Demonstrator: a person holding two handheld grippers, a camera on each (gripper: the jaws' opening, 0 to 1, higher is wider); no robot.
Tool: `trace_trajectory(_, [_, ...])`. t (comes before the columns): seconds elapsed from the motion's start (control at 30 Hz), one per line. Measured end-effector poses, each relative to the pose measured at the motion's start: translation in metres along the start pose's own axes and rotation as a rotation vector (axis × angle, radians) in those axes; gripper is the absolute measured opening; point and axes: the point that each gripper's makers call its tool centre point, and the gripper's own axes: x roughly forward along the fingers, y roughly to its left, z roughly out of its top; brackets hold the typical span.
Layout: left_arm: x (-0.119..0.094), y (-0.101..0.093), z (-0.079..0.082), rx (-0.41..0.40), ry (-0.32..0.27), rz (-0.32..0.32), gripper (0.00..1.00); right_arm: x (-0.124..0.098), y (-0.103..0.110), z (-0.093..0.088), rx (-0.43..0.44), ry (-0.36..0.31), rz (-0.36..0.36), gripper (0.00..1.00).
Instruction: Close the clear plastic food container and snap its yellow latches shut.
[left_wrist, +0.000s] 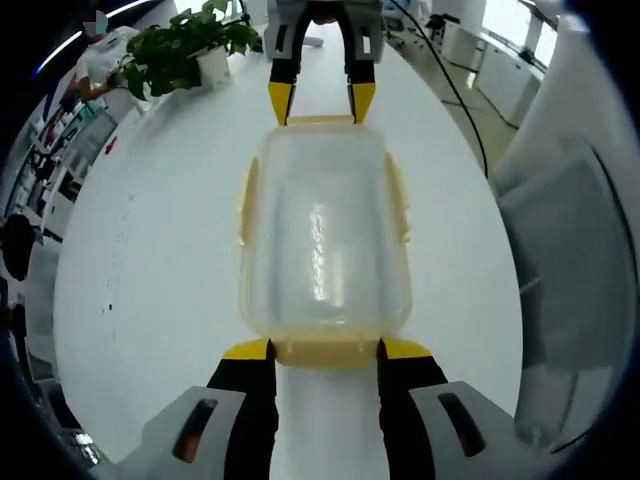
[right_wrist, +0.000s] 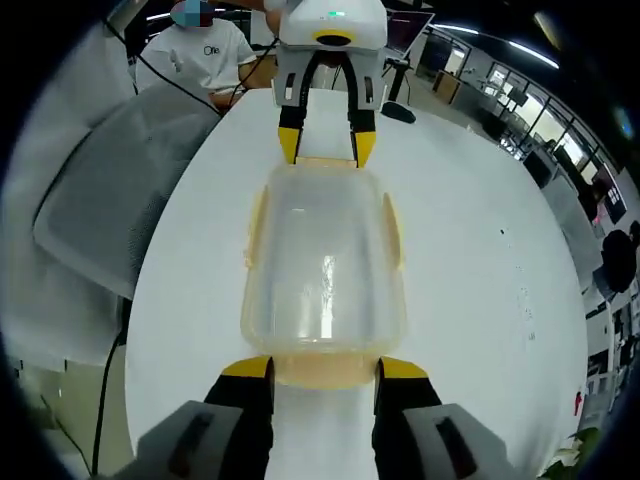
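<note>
The clear plastic food container (left_wrist: 325, 240) (right_wrist: 322, 270) lies lid-on on the white table (left_wrist: 150, 260), lengthwise between my two grippers. Yellow latches run along its long sides (left_wrist: 247, 200) (right_wrist: 393, 230) and both ends. In the left gripper view my left gripper (left_wrist: 326, 349) stands open, its yellow tips on either side of the near end latch (left_wrist: 325, 352). My right gripper (left_wrist: 322, 103) faces it at the far end. In the right gripper view the right gripper (right_wrist: 324, 368) is open around its near end latch (right_wrist: 322, 370), with the left gripper (right_wrist: 325, 145) opposite.
A potted plant (left_wrist: 185, 50) stands on the table's far left in the left gripper view. A grey chair (left_wrist: 570, 260) (right_wrist: 110, 210) is pushed up against the table edge. A person in a white shirt (right_wrist: 205, 50) sits beyond the table. A black cable (left_wrist: 450, 80) trails off the edge.
</note>
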Motion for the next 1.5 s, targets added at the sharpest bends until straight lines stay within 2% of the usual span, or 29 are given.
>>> trace_trajectory(0.77, [0.003,-0.001,-0.005,0.003,0.011,-0.010,0.38,0.008,0.002,-0.002,0.023,0.001,0.010,0.38])
trace_trajectory(0.9, [0.003,-0.001,-0.006,-0.010,0.004,-0.007,0.38,0.007,0.005,-0.002,0.058,0.006,0.034,0.39])
trace_trajectory(1.0, [0.000,-0.003,-0.006,-0.023,-0.014,-0.007,0.39,0.006,0.006,-0.003,0.066,0.008,0.035,0.44])
trace_trajectory(1.13, [-0.004,-0.002,-0.012,-0.029,-0.008,0.000,0.39,0.000,0.006,-0.002,0.098,-0.013,0.041,0.40])
trace_trajectory(1.2, [-0.006,0.001,-0.014,-0.055,-0.009,0.012,0.41,-0.002,0.005,-0.002,0.107,-0.018,0.032,0.40])
trace_trajectory(1.27, [-0.011,0.002,-0.013,-0.081,-0.029,0.018,0.41,-0.004,0.005,-0.002,0.126,-0.025,0.025,0.41])
trace_trajectory(1.3, [-0.012,0.001,-0.011,-0.119,-0.049,0.013,0.41,-0.006,0.004,-0.002,0.137,-0.028,0.017,0.40])
trace_trajectory(1.37, [-0.015,0.001,-0.007,-0.149,-0.075,0.012,0.43,-0.009,0.003,-0.001,0.164,-0.042,0.008,0.41])
trace_trajectory(1.5, [-0.017,0.002,-0.004,-0.211,-0.088,0.019,0.43,-0.014,-0.002,0.001,0.235,-0.068,-0.019,0.40])
